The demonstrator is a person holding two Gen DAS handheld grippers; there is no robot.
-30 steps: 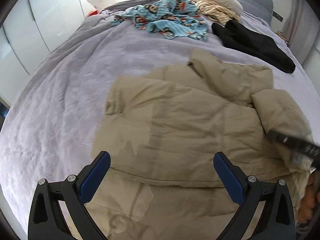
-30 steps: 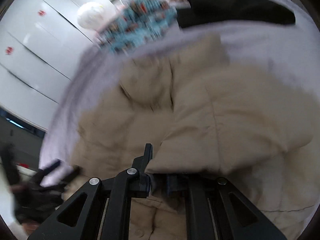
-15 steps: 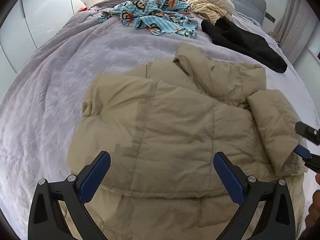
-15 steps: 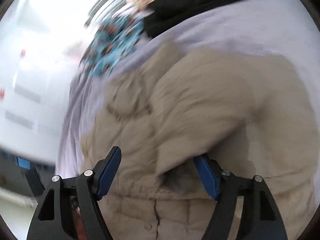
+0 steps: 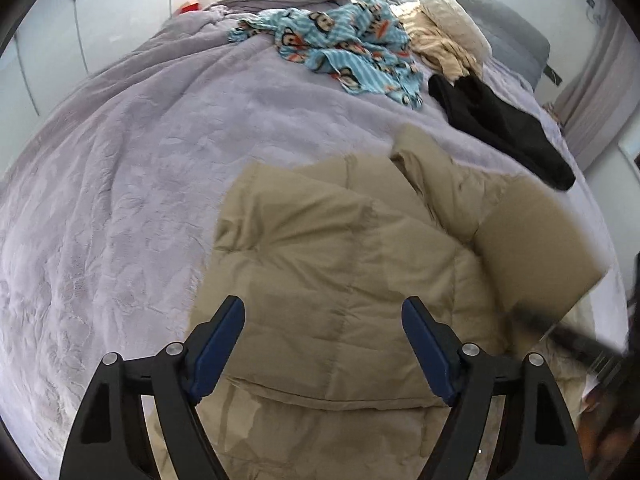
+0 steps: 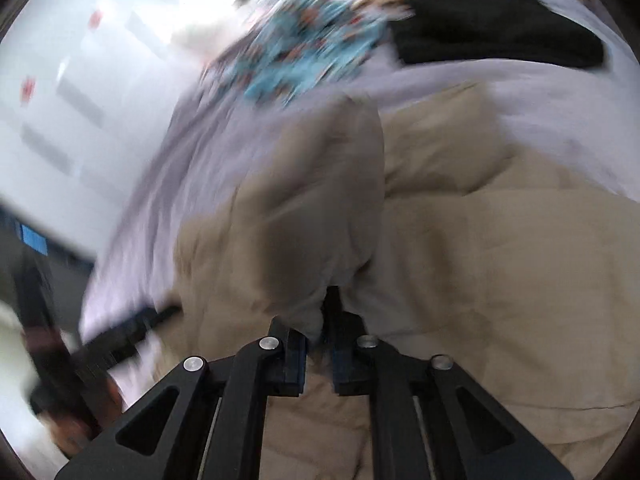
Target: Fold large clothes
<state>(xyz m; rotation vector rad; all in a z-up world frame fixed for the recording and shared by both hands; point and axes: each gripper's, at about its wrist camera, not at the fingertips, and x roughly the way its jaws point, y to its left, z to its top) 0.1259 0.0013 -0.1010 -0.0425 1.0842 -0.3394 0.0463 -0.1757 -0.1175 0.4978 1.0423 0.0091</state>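
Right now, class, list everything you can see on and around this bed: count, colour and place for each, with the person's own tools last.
Puffer jacket: one, beige, near end of bed; its sleeve is lifted.
Bedspread: one, lilac, covering the bed.
Monkey-print garment: one, blue, far end.
Black garment: one, far right.
Cream clothes: a pile, far end by the headboard.
Wardrobe doors: white, left of bed.
Left gripper: fingers open, above the jacket.
Right gripper: fingers shut on the sleeve.

Black angular fingers (image 5: 218, 344) carry blue pads (image 5: 426, 350) and silver round screws (image 5: 175, 348) at the joints.
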